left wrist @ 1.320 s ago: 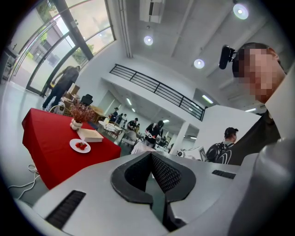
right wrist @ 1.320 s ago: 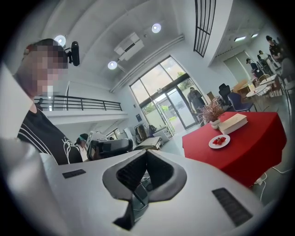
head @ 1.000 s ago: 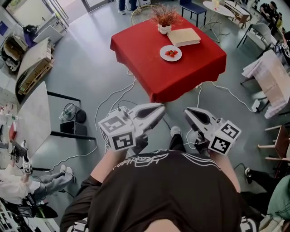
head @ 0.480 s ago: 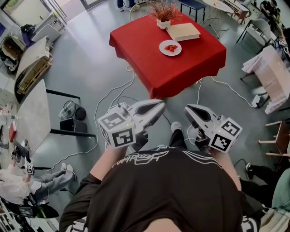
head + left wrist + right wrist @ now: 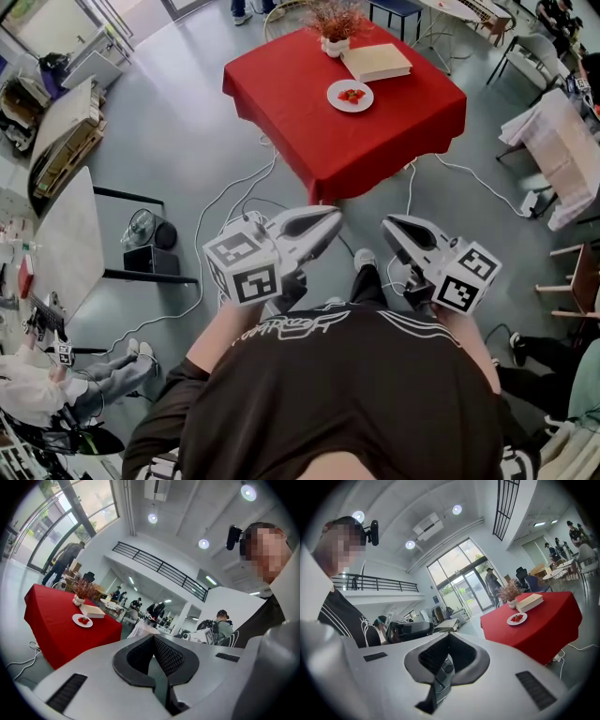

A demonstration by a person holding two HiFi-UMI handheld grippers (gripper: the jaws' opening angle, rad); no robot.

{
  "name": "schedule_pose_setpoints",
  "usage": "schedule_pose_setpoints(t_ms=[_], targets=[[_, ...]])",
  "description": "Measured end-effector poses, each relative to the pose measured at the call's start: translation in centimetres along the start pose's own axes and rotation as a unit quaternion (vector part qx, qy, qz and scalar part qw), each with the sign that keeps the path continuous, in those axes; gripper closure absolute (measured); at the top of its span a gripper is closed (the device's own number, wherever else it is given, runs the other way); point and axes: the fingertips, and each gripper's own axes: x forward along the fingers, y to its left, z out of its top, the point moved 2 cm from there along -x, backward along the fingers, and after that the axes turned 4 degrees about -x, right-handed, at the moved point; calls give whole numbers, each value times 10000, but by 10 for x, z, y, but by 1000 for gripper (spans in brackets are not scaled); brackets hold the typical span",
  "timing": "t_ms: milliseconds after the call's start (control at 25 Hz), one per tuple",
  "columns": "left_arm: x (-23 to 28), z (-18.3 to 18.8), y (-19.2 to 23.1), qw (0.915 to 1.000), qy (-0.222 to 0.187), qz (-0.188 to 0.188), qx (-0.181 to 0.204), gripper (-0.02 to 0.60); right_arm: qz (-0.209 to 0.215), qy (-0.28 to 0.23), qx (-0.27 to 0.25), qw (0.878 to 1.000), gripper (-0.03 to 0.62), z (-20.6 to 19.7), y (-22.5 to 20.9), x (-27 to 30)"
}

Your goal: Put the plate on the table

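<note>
Red-clothed surface [image 5: 300, 112] out ahead, across the grey floor [image 5: 178, 141]. On its far half, the white plate [image 5: 350, 95] with red food in the middle, resting flat on the cloth. Just beside it, a closed pale book [image 5: 376, 62]; near both, a small white pot [image 5: 334, 45] of dried reddish sprigs at the far edge. All of it well apart from both grippers.

Held low and close to the dark-shirted body: left gripper [image 5: 335, 217] with jaws pressed together, nothing between the textured pads. Right gripper [image 5: 387, 225] likewise closed on nothing. Both tips pointing toward the surface, marker cubes at the rear of each.

White cables [image 5: 234, 202] trailing over the floor from the near edge of the surface. Off to the left, a pale tabletop [image 5: 66, 244] on black legs. In both gripper views, tall windows and people standing far behind the surface.
</note>
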Motion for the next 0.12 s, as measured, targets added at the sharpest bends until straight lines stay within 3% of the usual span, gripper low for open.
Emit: schedule_pose_setpoints(t_ms=[120], targets=[[-1, -1, 3, 10000, 8, -11, -7, 574, -12, 0, 14, 10000, 586, -2, 0, 2]])
